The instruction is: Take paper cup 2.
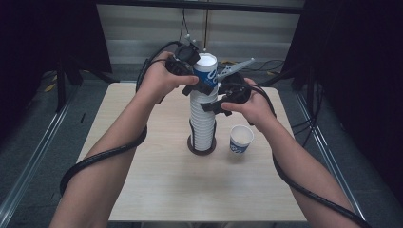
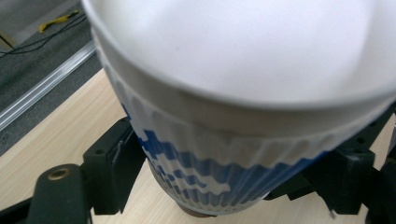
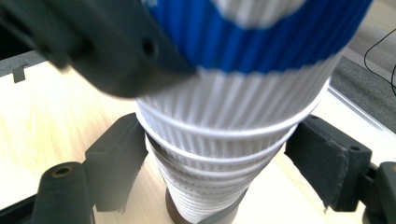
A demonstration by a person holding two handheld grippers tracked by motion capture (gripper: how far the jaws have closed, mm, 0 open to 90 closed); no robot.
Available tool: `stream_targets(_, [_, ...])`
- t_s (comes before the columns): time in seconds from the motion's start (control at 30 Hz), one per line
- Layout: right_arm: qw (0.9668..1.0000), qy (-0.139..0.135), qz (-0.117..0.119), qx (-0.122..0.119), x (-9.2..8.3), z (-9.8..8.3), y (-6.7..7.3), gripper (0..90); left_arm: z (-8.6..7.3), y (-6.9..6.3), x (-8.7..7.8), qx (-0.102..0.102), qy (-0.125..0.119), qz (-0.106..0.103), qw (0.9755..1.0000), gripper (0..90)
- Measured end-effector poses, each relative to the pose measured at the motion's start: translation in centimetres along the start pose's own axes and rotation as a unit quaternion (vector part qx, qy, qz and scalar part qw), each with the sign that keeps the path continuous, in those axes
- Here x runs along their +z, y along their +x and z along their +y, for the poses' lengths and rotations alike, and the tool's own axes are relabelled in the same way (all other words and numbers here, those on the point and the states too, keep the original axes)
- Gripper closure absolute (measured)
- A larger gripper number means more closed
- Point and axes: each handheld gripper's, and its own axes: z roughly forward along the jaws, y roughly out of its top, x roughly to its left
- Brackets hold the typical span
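One table (image 1: 157,190) is seen; one cup stack (image 1: 203,126) is set on a round base mid-table, one loose cup (image 1: 241,138) just beside it. The top cup (image 1: 206,69) is pinched by the left gripper (image 1: 199,80); the stack below is clasped half-spread by the right gripper (image 1: 211,105)

A tall stack of ribbed white paper cups (image 1: 203,124) stands upright in a dark round holder (image 1: 201,146) near the middle of the tabletop (image 1: 161,190). Topmost sits a cup with a blue print (image 1: 206,71), mouth up, nested in the stack. A single matching cup (image 1: 241,138) stands upright just to the right of the holder.
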Motion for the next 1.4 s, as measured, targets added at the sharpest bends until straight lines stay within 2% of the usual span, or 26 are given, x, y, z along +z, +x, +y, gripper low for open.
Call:
stream_targets(0.2, [1.0000, 0.002, -0.005, 0.002, -0.1, 0.0, 0.2, 19.7, -0.2, 0.0, -0.1, 0.002, -0.008, -0.004, 1.0000, 20.5])
stream_targets(0.73, [1.0000, 0.002, -0.005, 0.005, -0.2, -0.1, 0.3, 21.8, 0.1, 0.2, -0.3, -0.007, -0.001, -0.003, 1.0000, 20.4])
stream_targets(0.9, [1.0000, -0.005, -0.003, 0.007, -0.2, -0.3, 0.2, 22.0, 0.4, 0.3, -0.8, -0.010, -0.006, -0.003, 0.9999, 20.8])
stream_targets(1.17, [1.0000, -0.001, -0.005, 0.008, -0.3, -0.4, 0.3, 22.0, 0.7, 0.3, -1.4, -0.009, -0.007, -0.004, 0.9999, 21.0])
stream_targets(1.4, [0.9999, 0.009, -0.001, 0.007, 0.0, -1.0, 0.3, 17.8, 1.3, 0.0, -2.2, -0.009, -0.012, 0.005, 0.9999, 20.8])
